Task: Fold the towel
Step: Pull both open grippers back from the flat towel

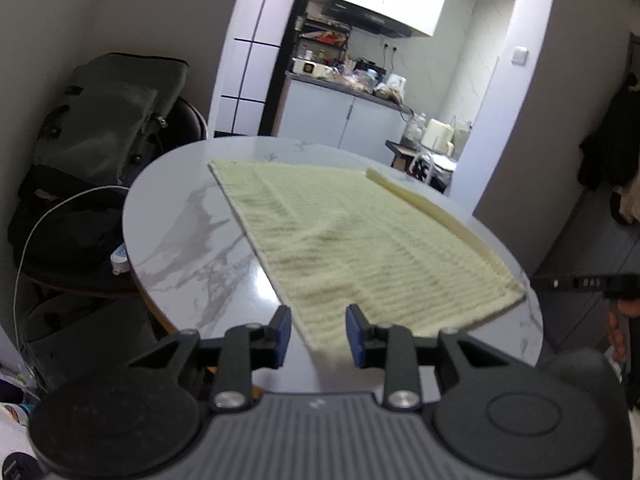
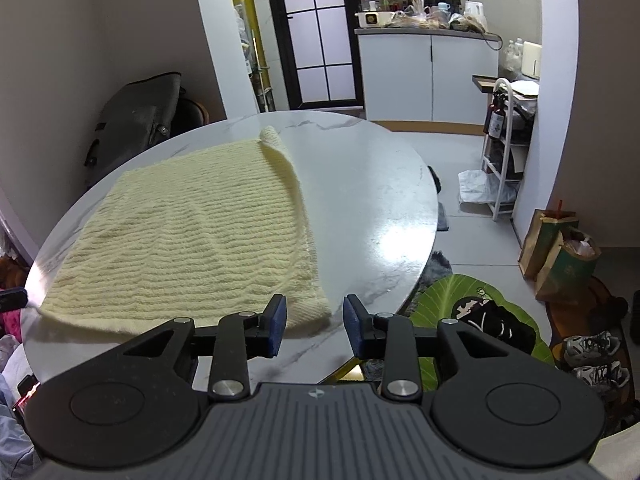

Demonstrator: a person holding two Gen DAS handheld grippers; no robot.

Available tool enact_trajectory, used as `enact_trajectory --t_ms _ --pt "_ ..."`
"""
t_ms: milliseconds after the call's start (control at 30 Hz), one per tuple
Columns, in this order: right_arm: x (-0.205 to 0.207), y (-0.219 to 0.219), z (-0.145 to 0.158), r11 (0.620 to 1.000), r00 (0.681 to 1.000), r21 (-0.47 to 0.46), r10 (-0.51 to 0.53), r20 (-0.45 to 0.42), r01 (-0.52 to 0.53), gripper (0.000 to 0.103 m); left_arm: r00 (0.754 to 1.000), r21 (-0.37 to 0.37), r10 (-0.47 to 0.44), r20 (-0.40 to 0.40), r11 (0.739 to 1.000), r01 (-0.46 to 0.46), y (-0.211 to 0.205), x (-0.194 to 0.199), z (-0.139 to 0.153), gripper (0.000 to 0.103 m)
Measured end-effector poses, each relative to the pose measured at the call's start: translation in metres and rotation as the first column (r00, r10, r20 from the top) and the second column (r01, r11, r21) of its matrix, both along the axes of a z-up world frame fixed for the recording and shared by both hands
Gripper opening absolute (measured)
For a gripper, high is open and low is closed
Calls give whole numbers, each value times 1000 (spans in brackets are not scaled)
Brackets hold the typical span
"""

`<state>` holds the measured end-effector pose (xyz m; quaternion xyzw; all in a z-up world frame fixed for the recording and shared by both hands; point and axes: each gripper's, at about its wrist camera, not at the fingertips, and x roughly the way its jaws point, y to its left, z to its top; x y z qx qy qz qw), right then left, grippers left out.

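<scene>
A pale yellow ribbed towel point(image 1: 352, 240) lies spread flat on the round white marble table point(image 1: 192, 240). Its far right edge is turned over in a narrow fold point(image 1: 404, 190). My left gripper point(image 1: 318, 334) is open, with the towel's near left corner between its blue pads. In the right wrist view the towel point(image 2: 192, 232) covers the table's left half, with a curled far corner point(image 2: 274, 140). My right gripper point(image 2: 316, 326) is open at the towel's near right corner, just above the table point(image 2: 380, 208).
A grey backpack point(image 1: 104, 128) on a chair stands left of the table, with a white cable point(image 1: 44, 216). Right of the table are a white rack point(image 2: 504, 152), paper bags point(image 2: 560, 248), a green mat point(image 2: 476, 312) and shoes point(image 2: 592, 356). A kitchen counter point(image 2: 424, 32) is behind.
</scene>
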<state>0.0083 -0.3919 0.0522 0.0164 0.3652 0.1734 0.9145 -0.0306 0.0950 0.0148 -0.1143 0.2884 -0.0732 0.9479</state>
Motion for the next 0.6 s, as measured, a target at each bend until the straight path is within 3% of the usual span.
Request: enact_trajectory --t_ms 167,433,600 --pt "1 3 6 1000 1000 8 3 19 -4 35 999 4 20 46 1000 -20 -2 1 15 44" --pt "1 12 15 999 998 14 38 49 -38 36 1000 4 -4 10 1000 4 -19 13 5 46" --pt "4 34 16 994 993 -38 106 60 -104 36 1000 23 -20 -8 1000 21 -26 17 1 51"
